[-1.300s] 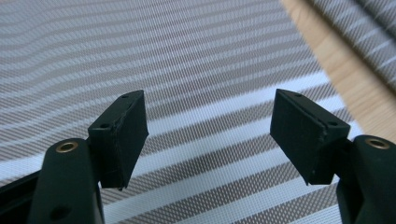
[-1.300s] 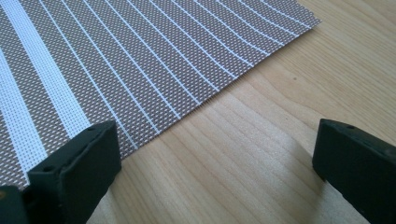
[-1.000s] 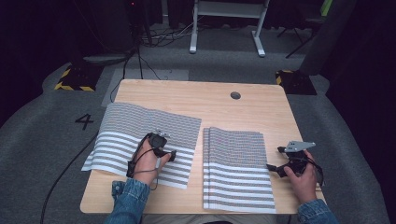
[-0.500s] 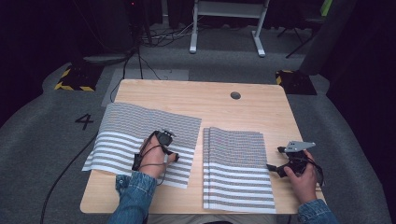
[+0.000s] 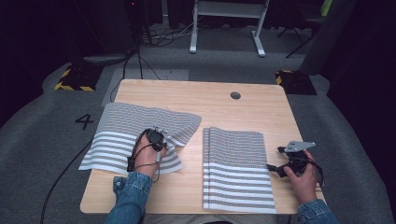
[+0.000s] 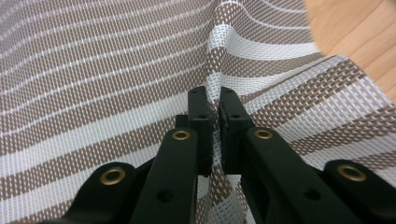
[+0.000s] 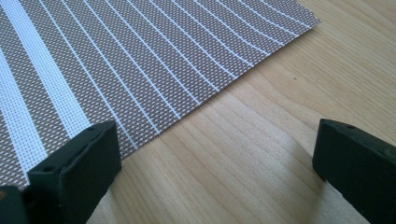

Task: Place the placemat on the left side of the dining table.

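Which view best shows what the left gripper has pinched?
The left gripper view: the left gripper is shut on a raised fold of the left striped mat, close up. The high view shows that gripper small on the mat, its pinch unreadable. The right gripper view looks elsewhere.

Overhead light falls bright and even on the worktop (image 5: 196, 98), while the floor and far room sink into near black. High view is soft and grainy; the gripper views are crisp on the striped weave (image 6: 93, 70), with nearest jaws blurred and soft shadows beneath.
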